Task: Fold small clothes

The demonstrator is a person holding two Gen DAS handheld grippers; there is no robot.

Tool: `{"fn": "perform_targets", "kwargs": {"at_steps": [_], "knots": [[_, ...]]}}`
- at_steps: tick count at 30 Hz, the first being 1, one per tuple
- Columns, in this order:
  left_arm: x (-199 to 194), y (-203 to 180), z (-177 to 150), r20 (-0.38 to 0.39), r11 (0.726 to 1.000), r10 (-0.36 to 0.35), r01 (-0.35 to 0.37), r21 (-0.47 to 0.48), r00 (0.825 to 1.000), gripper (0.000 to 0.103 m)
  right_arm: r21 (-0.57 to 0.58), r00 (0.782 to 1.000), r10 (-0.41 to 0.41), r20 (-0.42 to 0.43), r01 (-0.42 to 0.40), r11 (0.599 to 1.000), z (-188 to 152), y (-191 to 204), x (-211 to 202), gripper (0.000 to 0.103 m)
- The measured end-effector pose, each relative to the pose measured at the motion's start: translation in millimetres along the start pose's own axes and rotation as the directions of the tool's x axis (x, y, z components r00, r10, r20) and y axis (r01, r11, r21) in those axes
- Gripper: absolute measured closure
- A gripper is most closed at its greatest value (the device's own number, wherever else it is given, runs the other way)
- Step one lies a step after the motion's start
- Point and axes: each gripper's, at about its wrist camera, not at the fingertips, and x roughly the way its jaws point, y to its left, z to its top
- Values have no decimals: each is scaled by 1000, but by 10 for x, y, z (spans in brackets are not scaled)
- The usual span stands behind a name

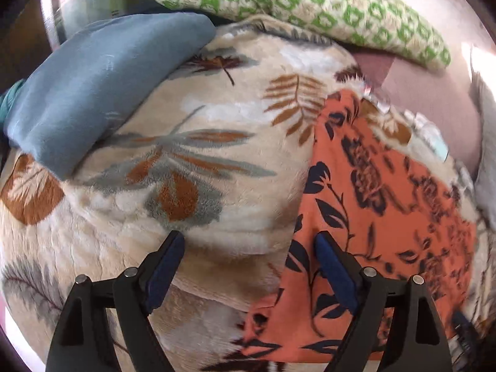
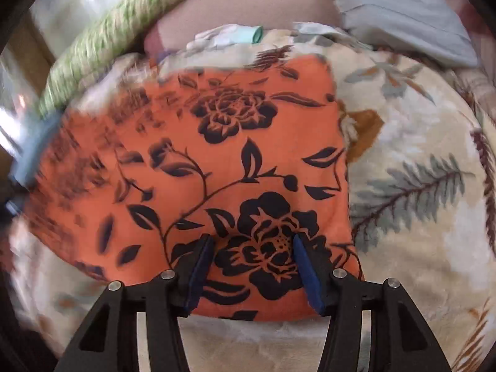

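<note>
Your orange cloth [image 2: 217, 167], black flower-and-vine print, lies flat on the blanket. Right tongs [image 2: 252, 241]: spread jaws straddle its near flower, the near hem just behind the tips. Left tongs [image 1: 249, 238]: cloth's edge sits under the right-side finger.

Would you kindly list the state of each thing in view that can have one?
Orange floral cloth: spread flat on the blanket.
Blue cloth: folded, on the blanket.
Leaf-print blanket: spread out.
Left gripper: open, empty.
Right gripper: open, empty, over the orange cloth.
</note>
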Motion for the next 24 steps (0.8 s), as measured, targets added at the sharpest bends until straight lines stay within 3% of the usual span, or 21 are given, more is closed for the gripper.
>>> {"fn": "perform_targets", "kwargs": {"at_steps": [2,7,11,14,16,18,22,24], "knots": [[52,-45,-7,-1,998,31,-31,45,1000,15,-12,1000,-11,-3,11,1000,36,35,-20,43],[-135,-122,-40,35,992,101,-103,77,994,15,90,996,75,41,-79,993,21,-72,-178,43],[-403,-96,-130,74,996,74,-78,44,994,15,69,981,158,116,-166,984,-65,39,-415,43],[-399,-244,-285,46,992,43,-48,118,998,15,18,969,206,136,-211,977,-109,244,-495,43],[-300,-364,-370,18,981,57,-59,185,998,15,-29,971,195,140,-193,981,-124,406,-497,43],[-168,-471,-454,18,962,113,-114,249,993,15,-65,976,181,118,-174,983,-139,545,-428,43],[-77,-469,-479,27,956,135,-137,259,991,8,-82,995,101,-13,-101,991,-173,622,-49,43],[-105,-486,-481,35,952,142,-146,268,989,8,-86,994,111,-21,-113,990,-150,619,-11,42]]}}
